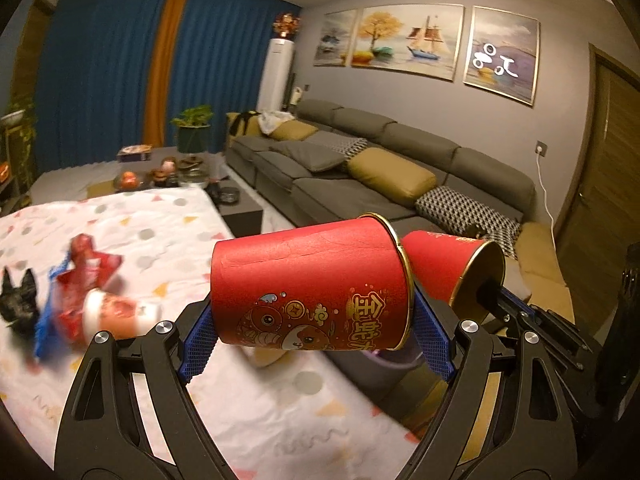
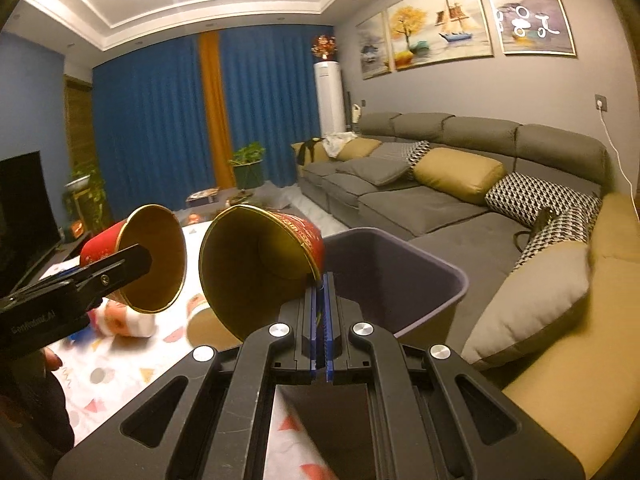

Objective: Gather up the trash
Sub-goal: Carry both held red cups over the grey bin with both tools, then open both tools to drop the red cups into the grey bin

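Cups fill both grippers: the left gripper (image 1: pixel 316 336) clamps a red cup (image 1: pixel 312 288) sideways across its body, and the right gripper (image 2: pixel 320 300) pinches the rim of a second cup (image 2: pixel 260 264) just over the bin (image 2: pixel 400 276). The cups nearly touch, so a bump could jar the thin rim grip loose. Released too soon, either cup could drop onto the table (image 1: pixel 240 420) beside the bin.

Two paper cups are held up side by side above the table's (image 1: pixel 248 412) edge, the left cup (image 1: pixel 312 292) just touching the right cup (image 1: pixel 452 268). The bin (image 2: pixel 404 280) is found right behind them, between table and sofa (image 2: pixel 440 204). Crumpled wrappers (image 1: pixel 80 284) are left on the table, further left.
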The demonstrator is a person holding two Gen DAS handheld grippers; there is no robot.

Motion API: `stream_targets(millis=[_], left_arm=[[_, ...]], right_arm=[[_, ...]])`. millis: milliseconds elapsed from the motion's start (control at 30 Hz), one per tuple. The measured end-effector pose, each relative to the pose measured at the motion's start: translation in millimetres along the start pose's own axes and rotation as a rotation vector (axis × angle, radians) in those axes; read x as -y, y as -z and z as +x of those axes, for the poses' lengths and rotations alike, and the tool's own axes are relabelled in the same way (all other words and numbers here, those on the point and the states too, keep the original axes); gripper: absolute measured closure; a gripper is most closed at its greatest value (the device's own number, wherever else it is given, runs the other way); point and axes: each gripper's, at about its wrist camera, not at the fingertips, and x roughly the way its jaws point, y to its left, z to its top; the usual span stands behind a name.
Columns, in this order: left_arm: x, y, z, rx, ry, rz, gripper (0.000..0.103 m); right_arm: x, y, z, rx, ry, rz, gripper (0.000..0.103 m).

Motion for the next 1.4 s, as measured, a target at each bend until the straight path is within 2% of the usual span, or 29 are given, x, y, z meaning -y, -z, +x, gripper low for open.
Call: stream_targets(millis=[267, 500, 1067, 1400], left_arm=[[24, 4, 55, -0.065, 0.074, 0.027, 0.02], [30, 12, 81, -0.107, 0.11, 0.031, 0.02], [38, 21, 115, -0.172, 0.146, 0.043, 0.02], [31, 23, 123, -0.201, 0.199, -0.023, 0.016]], right_arm=[[28, -3, 29, -0.04, 0.051, 0.044, 0.099], [43, 2, 49, -0.083, 0.09, 0.065, 0.099], [55, 13, 80, -0.155, 0.111, 0.091, 0.099], [60, 15, 89, -0.174, 0.108, 0.095, 0.099]])
